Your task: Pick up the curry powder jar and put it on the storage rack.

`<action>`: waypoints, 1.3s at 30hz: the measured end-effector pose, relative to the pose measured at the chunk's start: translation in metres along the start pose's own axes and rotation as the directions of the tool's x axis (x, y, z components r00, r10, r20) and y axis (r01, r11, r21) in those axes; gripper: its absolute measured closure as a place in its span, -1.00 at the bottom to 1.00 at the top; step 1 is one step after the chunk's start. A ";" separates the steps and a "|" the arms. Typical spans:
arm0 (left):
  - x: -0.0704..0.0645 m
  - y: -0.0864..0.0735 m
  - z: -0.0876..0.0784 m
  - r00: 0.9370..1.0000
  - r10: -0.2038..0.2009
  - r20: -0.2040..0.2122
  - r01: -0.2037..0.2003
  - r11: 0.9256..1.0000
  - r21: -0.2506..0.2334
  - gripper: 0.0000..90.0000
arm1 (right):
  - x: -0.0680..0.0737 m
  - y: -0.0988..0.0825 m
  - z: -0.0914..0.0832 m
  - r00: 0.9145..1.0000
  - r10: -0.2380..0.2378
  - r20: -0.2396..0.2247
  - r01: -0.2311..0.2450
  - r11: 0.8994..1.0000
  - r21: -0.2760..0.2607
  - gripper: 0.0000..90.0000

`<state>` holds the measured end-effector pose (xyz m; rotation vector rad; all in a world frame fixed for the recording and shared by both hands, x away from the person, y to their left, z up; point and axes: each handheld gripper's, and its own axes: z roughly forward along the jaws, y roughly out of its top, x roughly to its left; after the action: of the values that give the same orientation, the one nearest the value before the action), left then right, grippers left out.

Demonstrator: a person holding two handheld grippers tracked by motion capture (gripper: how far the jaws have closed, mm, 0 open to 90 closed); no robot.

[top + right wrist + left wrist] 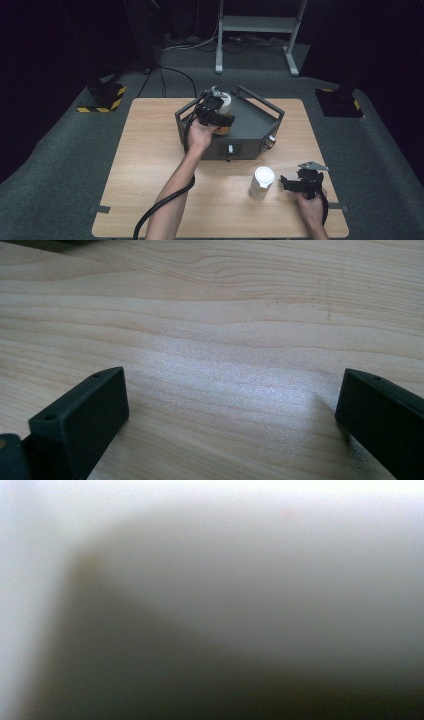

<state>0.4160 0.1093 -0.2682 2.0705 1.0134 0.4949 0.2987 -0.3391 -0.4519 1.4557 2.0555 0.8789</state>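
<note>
My left gripper [216, 111] hovers over the left part of a grey metal box [252, 127] with raised rails. It is shut on a white container [226, 101] with an amber lower part. In the left gripper view that container is a close, blurred pale surface [250, 555]. Near the front right of the wooden table [150, 150], a white lidded cup [262, 181] stands upright. Just right of it rests my right gripper [287, 182], pointing at the cup without touching it. The right gripper [229, 377] is open, with bare wood between its jaws.
The grey box has a knob [270, 141] and a switch on its front face. Beyond the table lie cables, a white frame's legs [255, 30] and two stand bases [102, 97] with yellow-black stripes. A black cable [160, 205] trails from my left gripper along the forearm.
</note>
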 end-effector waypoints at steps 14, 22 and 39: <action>0.000 -0.005 0.017 0.999 0.005 -0.037 -0.004 1.000 0.019 -0.32 | 0.000 0.000 0.000 1.000 -0.001 0.000 0.001 1.000 0.000 -1.00; 0.002 -0.008 0.019 0.999 -0.005 -0.041 0.005 1.000 0.017 -0.32 | 0.000 0.000 0.000 1.000 -0.001 0.000 0.001 1.000 0.000 -1.00; 0.011 -0.011 0.020 0.999 -0.039 -0.016 0.039 0.999 0.011 -0.32 | 0.000 0.000 0.000 1.000 -0.001 0.000 0.001 1.000 0.000 -1.00</action>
<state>0.4298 0.1134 -0.2894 2.0559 1.0663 0.4875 0.2987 -0.3391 -0.4519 1.4550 2.0557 0.8789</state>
